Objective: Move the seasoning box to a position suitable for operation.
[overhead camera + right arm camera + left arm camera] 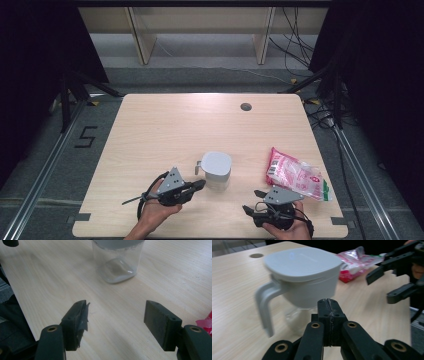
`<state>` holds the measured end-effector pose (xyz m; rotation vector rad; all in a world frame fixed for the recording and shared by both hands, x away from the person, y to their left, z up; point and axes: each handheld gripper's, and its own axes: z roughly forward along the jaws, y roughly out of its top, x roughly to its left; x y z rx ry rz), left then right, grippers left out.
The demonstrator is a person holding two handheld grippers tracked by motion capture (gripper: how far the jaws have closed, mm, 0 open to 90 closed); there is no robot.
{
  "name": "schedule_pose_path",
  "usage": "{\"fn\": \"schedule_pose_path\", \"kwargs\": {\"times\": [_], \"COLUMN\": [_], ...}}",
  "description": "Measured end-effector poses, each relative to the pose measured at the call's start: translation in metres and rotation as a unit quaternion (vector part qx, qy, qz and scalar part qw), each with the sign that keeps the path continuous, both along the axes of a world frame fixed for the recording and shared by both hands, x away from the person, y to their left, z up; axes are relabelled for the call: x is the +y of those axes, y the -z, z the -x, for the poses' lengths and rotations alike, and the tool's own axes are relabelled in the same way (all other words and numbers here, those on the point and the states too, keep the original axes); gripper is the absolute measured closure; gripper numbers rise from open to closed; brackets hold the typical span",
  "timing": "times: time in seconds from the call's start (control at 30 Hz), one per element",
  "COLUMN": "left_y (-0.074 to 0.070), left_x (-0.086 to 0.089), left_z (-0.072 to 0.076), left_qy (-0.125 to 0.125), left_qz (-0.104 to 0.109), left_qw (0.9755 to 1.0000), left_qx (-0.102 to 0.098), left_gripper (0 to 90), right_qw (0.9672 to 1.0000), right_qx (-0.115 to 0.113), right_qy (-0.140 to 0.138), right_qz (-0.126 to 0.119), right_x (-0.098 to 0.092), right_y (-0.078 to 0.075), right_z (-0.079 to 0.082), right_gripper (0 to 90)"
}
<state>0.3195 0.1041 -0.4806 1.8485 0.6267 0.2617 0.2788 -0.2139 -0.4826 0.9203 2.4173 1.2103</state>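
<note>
Standing just beyond pressed-together left tongs [329, 305], lidded jug [304, 277]; right tongs [117, 322] spread, near.

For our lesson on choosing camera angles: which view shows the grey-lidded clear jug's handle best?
The left gripper view: the grey-lidded clear jug's handle stands close and side-on. The high view shows it as a small tab; the right gripper view gives just the jug's clear base.

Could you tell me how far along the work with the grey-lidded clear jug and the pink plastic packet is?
Barely begun. The grey-lidded clear jug stands closed on the wooden table, and the pink plastic packet lies untouched. The left gripper, jaws shut and empty, sits beside the jug; the right gripper waits open. Opening and filling remain.
</note>
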Motion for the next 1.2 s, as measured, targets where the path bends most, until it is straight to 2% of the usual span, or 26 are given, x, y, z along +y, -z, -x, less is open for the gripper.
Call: {"fn": "schedule_pose_path", "kwargs": {"times": [0.07, 0.1, 0.33, 0.4, 0.6, 0.63, 0.67, 0.7, 0.87, 0.97, 1.0, 1.2], "left_y": [0.000, 0.000, 0.001, 0.002, 0.005, 0.005, 0.006, 0.006, 0.009, 0.009, 0.009, 0.010], "left_x": [-0.008, -0.011, -0.027, -0.032, -0.037, -0.037, -0.037, -0.037, -0.040, -0.043, -0.044, -0.047], "left_z": [0.001, 0.000, -0.006, -0.010, -0.015, -0.016, -0.019, -0.019, -0.027, -0.029, -0.029, -0.032], "left_qy": [0.005, 0.009, 0.015, 0.012, 0.015, 0.012, 0.019, 0.010, 0.002, 0.010, 0.004, 0.009], "left_qz": [0.001, -0.006, -0.005, -0.015, -0.014, -0.019, -0.021, -0.019, -0.014, -0.018, -0.019, -0.017], "left_qw": [1.0000, 0.9999, 0.9999, 0.9998, 0.9998, 0.9998, 0.9996, 0.9998, 0.9999, 0.9998, 0.9998, 0.9998], "left_qx": [-0.001, -0.005, -0.004, -0.001, 0.002, 0.001, -0.006, 0.001, 0.005, 0.000, 0.003, 0.004], "left_gripper": [89.3, 89.3, 89.3, 89.3, 89.2, 89.3, 89.3, 89.3, 89.0, 88.3, 88.2, 87.1], "right_qw": [1.0000, 1.0000, 1.0000, 1.0000, 1.0000, 1.0000, 1.0000, 1.0000, 1.0000, 1.0000, 1.0000, 1.0000], "right_qx": [-0.008, -0.007, -0.008, -0.007, -0.007, -0.007, -0.008, -0.008, -0.007, -0.008, -0.007, -0.003], "right_qy": [0.003, 0.002, 0.001, 0.002, 0.002, 0.002, 0.002, 0.001, 0.004, 0.004, 0.004, 0.004], "right_qz": [0.002, 0.003, 0.003, 0.003, 0.002, 0.003, 0.003, 0.003, 0.003, 0.004, 0.003, 0.002], "right_x": [-0.001, -0.001, 0.000, -0.001, 0.000, 0.000, 0.000, 0.000, 0.000, -0.001, 0.000, 0.000], "right_y": [0.000, 0.000, 0.000, 0.000, 0.000, 0.000, 0.000, 0.000, 0.000, 0.000, 0.000, 0.000], "right_z": [-0.001, -0.001, -0.001, -0.001, -0.001, -0.001, -0.001, -0.001, -0.001, -0.001, -0.001, 0.000], "right_gripper": [36.0, 36.0, 35.9, 35.8, 35.8, 35.8, 35.9, 35.8, 35.8, 35.8, 35.8, 35.7]}}
